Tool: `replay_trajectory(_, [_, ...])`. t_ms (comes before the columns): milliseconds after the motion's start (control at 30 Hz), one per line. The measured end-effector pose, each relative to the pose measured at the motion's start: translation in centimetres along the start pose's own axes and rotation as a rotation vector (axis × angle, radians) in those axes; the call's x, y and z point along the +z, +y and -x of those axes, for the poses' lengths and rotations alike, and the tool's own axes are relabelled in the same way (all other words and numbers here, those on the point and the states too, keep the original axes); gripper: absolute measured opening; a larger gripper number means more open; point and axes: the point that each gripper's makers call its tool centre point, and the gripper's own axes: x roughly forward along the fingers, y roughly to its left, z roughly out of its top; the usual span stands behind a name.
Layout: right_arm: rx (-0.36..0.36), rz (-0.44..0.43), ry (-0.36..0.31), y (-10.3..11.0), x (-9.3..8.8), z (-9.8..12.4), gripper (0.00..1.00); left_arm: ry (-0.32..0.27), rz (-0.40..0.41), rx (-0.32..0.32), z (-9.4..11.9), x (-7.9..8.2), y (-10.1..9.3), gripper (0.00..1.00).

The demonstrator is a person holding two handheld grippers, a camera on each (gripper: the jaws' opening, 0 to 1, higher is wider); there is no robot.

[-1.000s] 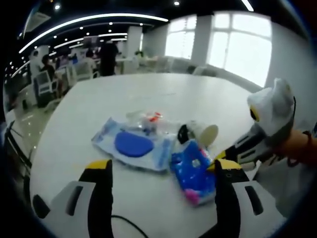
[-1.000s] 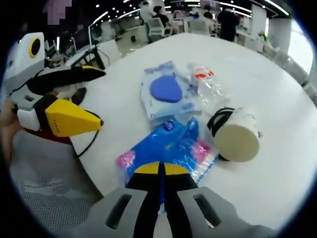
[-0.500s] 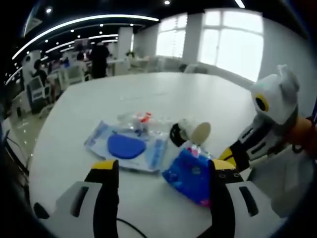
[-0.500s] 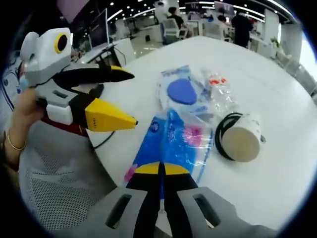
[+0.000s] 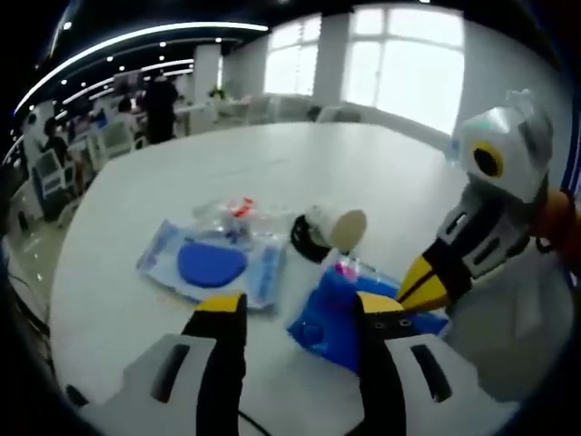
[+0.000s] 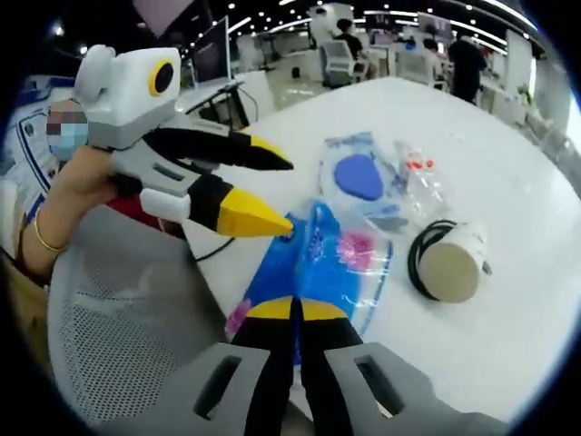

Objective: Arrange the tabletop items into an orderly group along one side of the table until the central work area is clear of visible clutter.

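While print stays unreadable, right gripper (image 6: 292, 313) clamping blue packet (image 6: 320, 263), left gripper (image 5: 300, 313) parted

On the table (image 6: 508, 218), the bag (image 6: 318, 263) hangs over the near edge. Just behind it lies the flat pack (image 6: 359, 177). The squashed bottle (image 6: 418, 177) lies touching the pack's right side. The cup (image 6: 451, 265), tipped on its side, lies right of the bag, with a cord (image 6: 419, 250) around it.
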Motion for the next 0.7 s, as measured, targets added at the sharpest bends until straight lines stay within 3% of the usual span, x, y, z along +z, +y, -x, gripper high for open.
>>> replay_trajectory(167, [0.037, 0.029, -0.005, 0.8, 0.1, 0.2, 0.01, 0.033, -0.004, -0.037, -0.1, -0.6, -0.7, 0.31])
replay_trajectory(300, [0.03, 0.031, -0.003, 0.7, 0.0, 0.3, 0.01, 0.098, -0.027, -0.05, -0.4, -1.7, -1.1, 0.26])
replay_trajectory(467, [0.028, 0.058, 0.006, 0.8, -0.2, 0.2, 0.01, 0.081, -0.018, -0.084, -0.5, -1.4, -1.8, 0.17])
replay_trajectory(700, [0.005, 0.062, 0.015, 0.3, -0.4, 0.2, 0.01, 0.152, -0.103, -0.043, -0.5, -2.5, -1.4, 0.09])
